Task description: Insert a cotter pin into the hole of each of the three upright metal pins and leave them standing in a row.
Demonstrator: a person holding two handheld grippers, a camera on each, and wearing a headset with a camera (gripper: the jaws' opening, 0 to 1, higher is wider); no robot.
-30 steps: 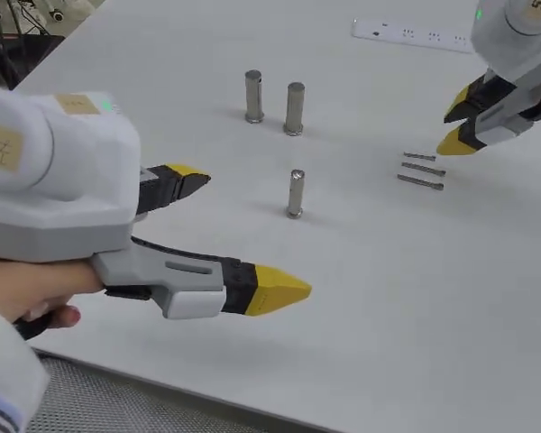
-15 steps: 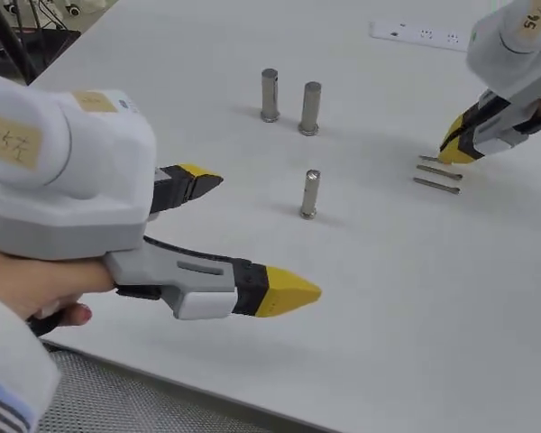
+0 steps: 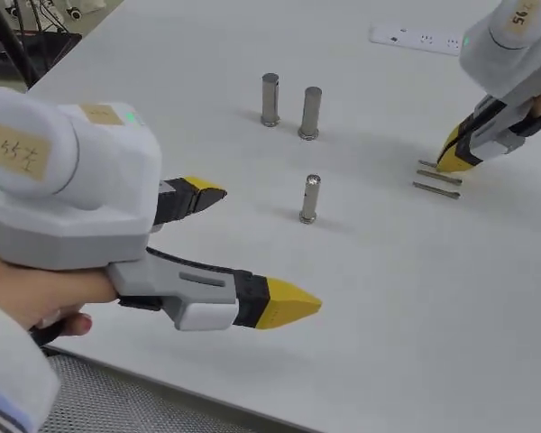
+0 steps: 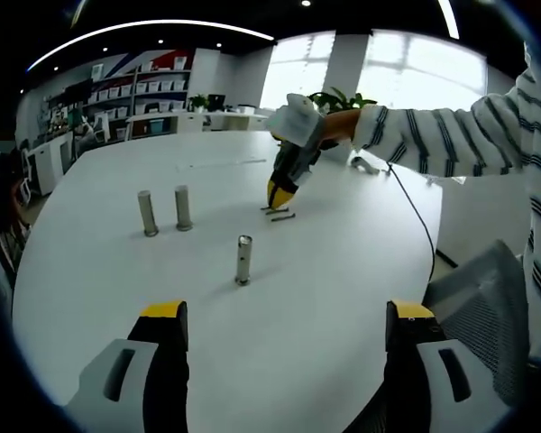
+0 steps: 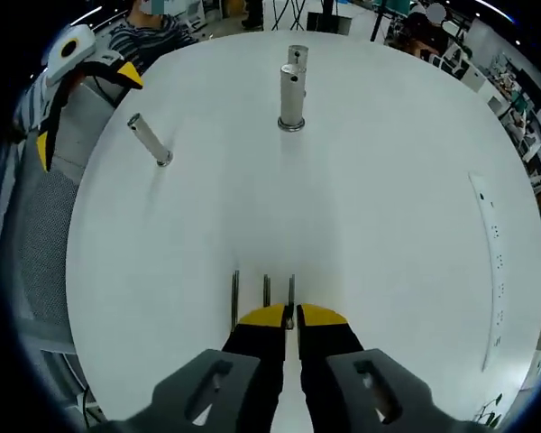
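Three upright metal pins stand on the white table: two side by side at the back and one nearer. Three cotter pins lie flat at the right. My right gripper is down at them. In the right gripper view its jaws are closed to a thin gap on the end of the rightmost cotter pin, beside the other two. My left gripper hovers open and empty at the front left, with the nearer upright pin ahead of it.
A white power strip lies at the table's far right. The table's front edge runs just below my left gripper, with grey mesh under it. A person's striped sleeve reaches in behind the right gripper.
My right gripper has come down onto the cotter pins and its jaws have gone from open to closed. The left gripper has stayed about where it was, open.
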